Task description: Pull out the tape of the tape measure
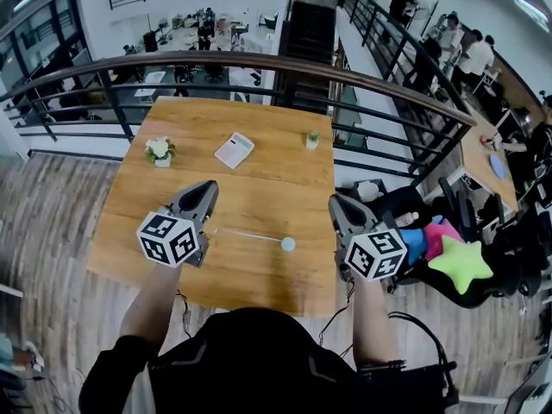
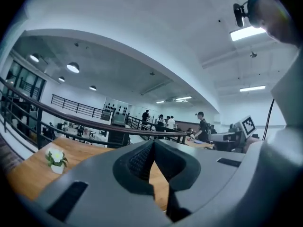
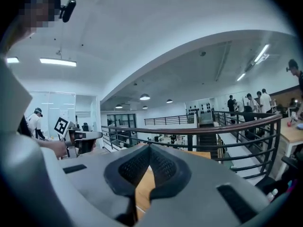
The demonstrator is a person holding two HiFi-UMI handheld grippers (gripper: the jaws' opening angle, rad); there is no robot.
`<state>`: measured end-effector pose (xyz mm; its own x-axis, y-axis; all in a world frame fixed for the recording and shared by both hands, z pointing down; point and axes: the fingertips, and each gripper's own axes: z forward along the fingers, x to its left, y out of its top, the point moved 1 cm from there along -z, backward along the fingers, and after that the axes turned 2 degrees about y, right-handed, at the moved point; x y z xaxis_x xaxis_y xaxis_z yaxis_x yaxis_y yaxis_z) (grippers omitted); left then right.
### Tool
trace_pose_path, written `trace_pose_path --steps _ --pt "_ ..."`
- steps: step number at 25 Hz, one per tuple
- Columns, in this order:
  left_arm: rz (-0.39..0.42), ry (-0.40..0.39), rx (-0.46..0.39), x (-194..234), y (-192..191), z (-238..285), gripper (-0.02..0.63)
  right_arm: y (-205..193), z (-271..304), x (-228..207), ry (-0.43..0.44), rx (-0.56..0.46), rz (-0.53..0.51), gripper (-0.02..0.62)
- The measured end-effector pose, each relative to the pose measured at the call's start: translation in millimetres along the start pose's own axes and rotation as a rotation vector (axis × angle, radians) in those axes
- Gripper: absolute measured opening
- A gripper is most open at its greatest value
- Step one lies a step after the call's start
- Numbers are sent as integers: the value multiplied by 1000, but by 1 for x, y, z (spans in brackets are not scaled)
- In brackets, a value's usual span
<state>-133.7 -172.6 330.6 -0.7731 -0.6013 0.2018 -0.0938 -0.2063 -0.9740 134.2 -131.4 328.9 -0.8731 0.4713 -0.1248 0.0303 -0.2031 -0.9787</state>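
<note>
A small round white tape measure [image 1: 287, 244] lies on the wooden table [image 1: 259, 188], with a thin white tape [image 1: 246, 235] drawn out leftward from it. My left gripper [image 1: 207, 188] hovers above the tape's left end, jaws shut with nothing between them. My right gripper [image 1: 336, 201] is held to the right of the tape measure, near the table's right edge, also shut and empty. Seen from the left gripper view, the left gripper [image 2: 152, 143] points level over the table, pads together. The right gripper [image 3: 149, 148] shows the same in its own view. Neither touches the tape measure.
A white flat pad [image 1: 234, 150], a potted white flower [image 1: 159, 151] and a tiny green plant [image 1: 312, 139] sit on the table's far half. A dark railing [image 1: 259, 59] curves behind it. A chair with a green star cushion [image 1: 460, 264] stands at the right.
</note>
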Motion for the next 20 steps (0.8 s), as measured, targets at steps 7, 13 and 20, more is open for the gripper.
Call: trace_pose_path --steps 7,13,20 --pt "72 27 12 -9 0 10 29 5 -2 -9 -10 -14 -14 -2" --pt "109 101 -7 -2 3 5 29 5 -2 -7 -14 -8 -38 -2" --pt "145 126 -12 -7 6 6 30 9 -4 -7 -25 -21 -41 -2"
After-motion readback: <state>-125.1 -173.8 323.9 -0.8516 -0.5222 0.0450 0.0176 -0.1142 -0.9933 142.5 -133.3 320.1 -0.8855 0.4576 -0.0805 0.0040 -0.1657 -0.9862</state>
